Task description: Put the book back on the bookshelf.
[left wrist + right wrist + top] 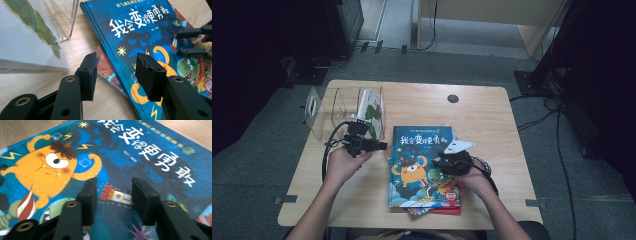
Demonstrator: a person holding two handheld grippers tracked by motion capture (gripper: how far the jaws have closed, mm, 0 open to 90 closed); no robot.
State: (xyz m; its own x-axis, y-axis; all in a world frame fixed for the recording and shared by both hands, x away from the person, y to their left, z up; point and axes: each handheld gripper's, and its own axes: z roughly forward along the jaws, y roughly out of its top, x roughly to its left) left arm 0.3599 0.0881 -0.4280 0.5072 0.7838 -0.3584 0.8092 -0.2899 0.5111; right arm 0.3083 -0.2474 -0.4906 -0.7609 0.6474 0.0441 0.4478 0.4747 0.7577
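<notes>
Pale wooden tabletop [362,200] on grey carpet, dark room beyond. Low and centre in the high view: glossy blue hardcover picture book with an orange one-eyed monster [424,167], flat on top of a red-edged second book [434,211] peeking out at its lower edge. Right gripper [443,161] at the blue cover's right side, jaws spread and gripping nothing, hovering just above the artwork in the right gripper view [113,195]. Left gripper [382,146] just left of the blue book's upper left corner, likewise spread and bare, aimed at the book's spine edge [115,75]. Farther up, left of centre: clear acrylic book stand [324,112] with one white book with green leaves on its cover [372,112] upright inside.

Risks, as a judgement: slick cover slipping from a shallow pinch; lower book dragged along or nudged off the near table edge by a lift from one side only; stand tipped or shoved by a careless swing of the left gripper close beside it.

Legible writing: large white Chinese title "我会变得更勇敢" [140,21]; small yellow line above it, too fine to read.
</notes>
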